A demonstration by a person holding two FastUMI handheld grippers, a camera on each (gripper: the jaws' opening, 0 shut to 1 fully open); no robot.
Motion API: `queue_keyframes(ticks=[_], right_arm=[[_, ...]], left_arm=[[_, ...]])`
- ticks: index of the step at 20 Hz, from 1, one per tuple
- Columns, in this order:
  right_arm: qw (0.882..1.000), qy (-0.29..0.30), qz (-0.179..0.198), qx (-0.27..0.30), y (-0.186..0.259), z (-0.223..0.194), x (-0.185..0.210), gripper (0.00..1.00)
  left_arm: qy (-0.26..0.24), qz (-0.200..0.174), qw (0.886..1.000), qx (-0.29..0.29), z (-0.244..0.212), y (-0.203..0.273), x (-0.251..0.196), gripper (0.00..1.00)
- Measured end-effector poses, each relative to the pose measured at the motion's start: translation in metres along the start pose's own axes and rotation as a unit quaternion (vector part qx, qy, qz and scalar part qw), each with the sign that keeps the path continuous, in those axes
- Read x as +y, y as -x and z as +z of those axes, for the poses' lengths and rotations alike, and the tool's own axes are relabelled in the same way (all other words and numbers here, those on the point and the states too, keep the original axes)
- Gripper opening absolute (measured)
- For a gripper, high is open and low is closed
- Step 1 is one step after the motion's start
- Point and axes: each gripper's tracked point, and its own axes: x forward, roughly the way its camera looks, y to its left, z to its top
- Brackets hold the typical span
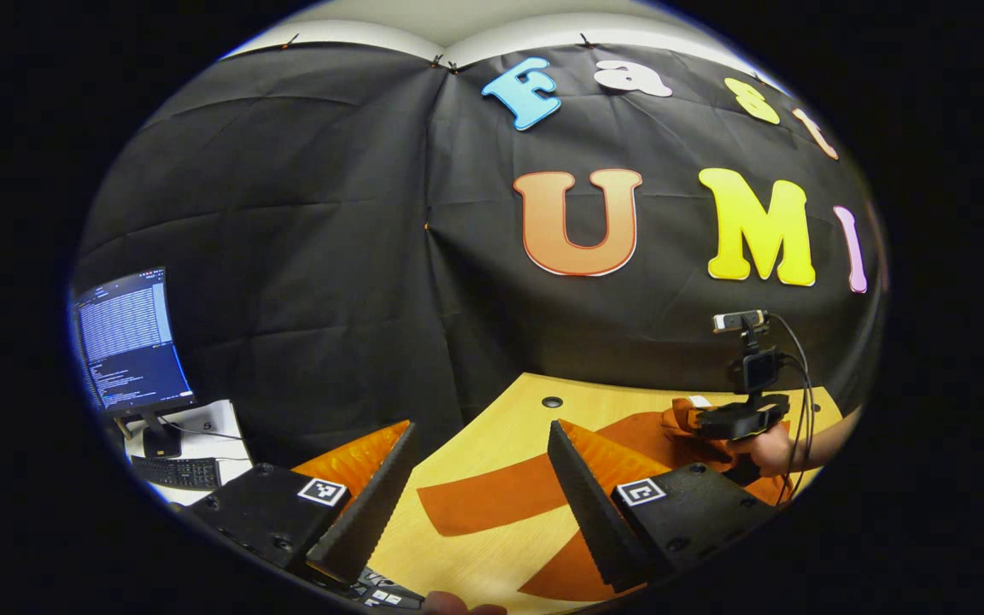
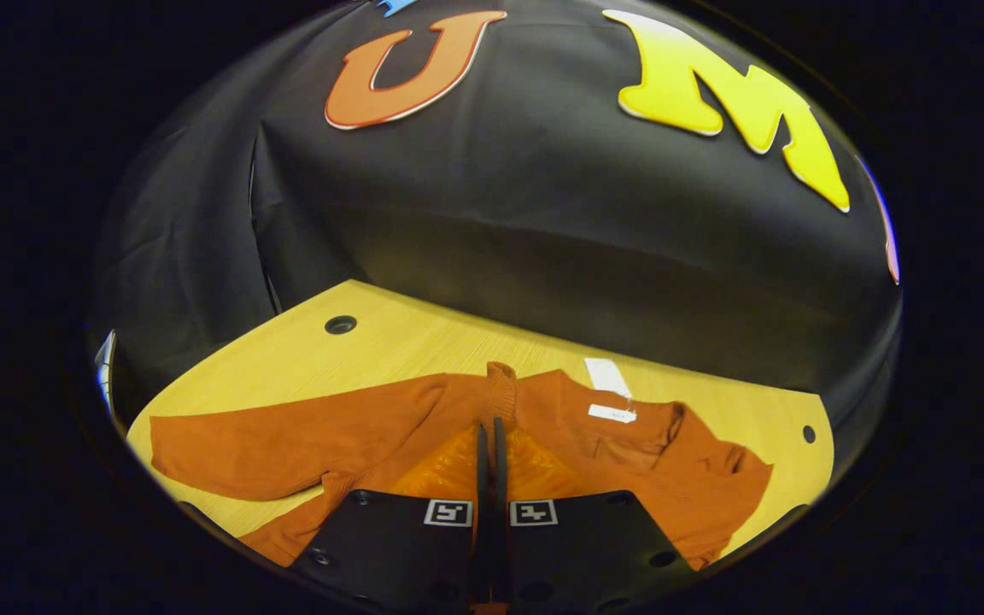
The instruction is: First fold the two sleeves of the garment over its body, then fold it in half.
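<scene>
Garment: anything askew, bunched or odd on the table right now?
Yes. The orange garment lies rumpled, not flat: its collar end is bunched with white tags exposed, and one sleeve stretches sideways across the wooden table. The right gripper has a sleeve cuff pinched above its closed fingers. No damage visible.

Light wooden table (image 2: 424, 342) with round dark holes near its edges. A rust-orange knit garment (image 2: 287, 440) lies on it, one sleeve stretched sideways.

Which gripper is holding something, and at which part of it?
The right gripper, jaws closed, holds the orange garment by a sleeve cuff. The left gripper is open, empty.
</scene>
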Motion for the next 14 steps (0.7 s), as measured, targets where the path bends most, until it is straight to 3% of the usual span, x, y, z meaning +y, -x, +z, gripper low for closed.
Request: queue_keyframes(ticks=[8,11,12,14], right_arm=[[0.993,-0.111,0.012,0.041,-0.035,-0.023,0.026,0.10],[0.989,-0.139,0.035,0.037,-0.038,-0.020,0.041,0.34],[0.990,-0.133,0.038,0.037,-0.035,-0.020,0.044,0.32],[0.991,-0.126,0.045,0.030,-0.030,-0.014,0.050,0.48]], left_arm=[[-0.016,0.012,0.999,0.036,-0.028,0.012,0.013,0.99],[-0.029,0.016,0.999,0.032,-0.024,0.008,0.020,0.99],[-0.028,0.015,0.999,0.029,-0.022,0.008,0.021,0.99],[-0.025,0.013,0.999,0.027,-0.020,0.007,0.023,0.99]])
